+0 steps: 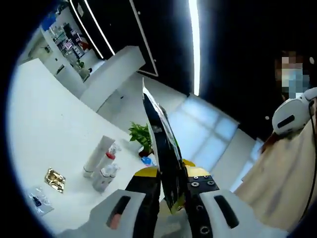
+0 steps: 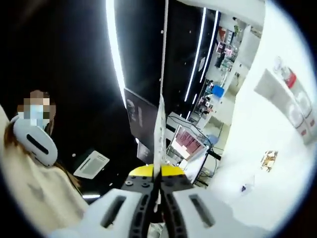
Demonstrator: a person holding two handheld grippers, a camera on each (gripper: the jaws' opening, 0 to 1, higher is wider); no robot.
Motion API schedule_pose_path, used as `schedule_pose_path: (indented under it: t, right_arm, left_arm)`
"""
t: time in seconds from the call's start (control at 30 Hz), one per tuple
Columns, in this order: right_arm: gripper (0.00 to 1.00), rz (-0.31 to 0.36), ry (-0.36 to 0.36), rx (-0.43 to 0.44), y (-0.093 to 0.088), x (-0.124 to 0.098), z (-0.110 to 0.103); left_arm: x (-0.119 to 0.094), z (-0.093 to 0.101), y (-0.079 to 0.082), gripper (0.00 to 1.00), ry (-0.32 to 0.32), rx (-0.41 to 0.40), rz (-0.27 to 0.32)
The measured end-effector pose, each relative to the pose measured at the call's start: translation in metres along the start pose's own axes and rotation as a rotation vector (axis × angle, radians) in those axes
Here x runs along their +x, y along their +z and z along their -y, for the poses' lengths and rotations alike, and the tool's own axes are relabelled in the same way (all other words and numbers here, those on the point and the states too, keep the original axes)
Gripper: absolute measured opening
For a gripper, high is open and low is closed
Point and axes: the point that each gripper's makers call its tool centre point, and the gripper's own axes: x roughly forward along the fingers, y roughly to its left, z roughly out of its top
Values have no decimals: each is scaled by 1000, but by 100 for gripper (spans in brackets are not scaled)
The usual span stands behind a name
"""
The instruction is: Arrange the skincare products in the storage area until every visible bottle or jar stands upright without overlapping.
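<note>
My left gripper (image 1: 171, 178) is shut on a thin flat packet (image 1: 161, 141), dark with a green print, which stands edge-on up from the jaws. My right gripper (image 2: 159, 176) is shut on a thin pale packet (image 2: 160, 134), also seen edge-on. Both are held up in the air, away from the white table (image 1: 44, 129). On the table stand a white tube (image 1: 97, 154) and two small clear bottles with a red cap (image 1: 106, 171). The same tube and bottles (image 2: 292, 101) appear at the upper right of the right gripper view.
A gold sachet (image 1: 55, 179) and a small clear sachet (image 1: 37, 200) lie flat on the table; the gold sachet (image 2: 269, 158) also lies on the table (image 2: 277, 198). A potted plant (image 1: 140, 135) stands behind the bottles. A person in beige (image 1: 282, 183) stands close by.
</note>
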Motion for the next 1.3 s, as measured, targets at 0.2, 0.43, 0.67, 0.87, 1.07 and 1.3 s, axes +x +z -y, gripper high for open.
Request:
schedule_pose_path:
  t: [0.2, 0.43, 0.67, 0.87, 1.07, 1.3]
  right_arm:
    - [14, -89, -131, -106, -10, -9, 35]
    - [51, -216, -219, -133, -30, -12, 61]
    - [56, -290, -310, -207, -36, -31, 83]
    - [68, -324, -392, -280, -30, -53, 98]
    - [67, -294, -436, -286, -17, -68, 104]
    - [68, -281, -486, -313, -8, -79, 110]
  left_arm:
    - [-2, -15, -5, 2, 43, -107, 31]
    - [-7, -45, -16, 2, 137, -166, 5]
    - [-3, -75, -20, 2, 198, -216, -18]
    - [10, -103, -32, 2, 226, -241, -71]
    - [19, -137, -53, 2, 272, -327, -98]
    - [21, -170, -78, 2, 345, -313, -180]
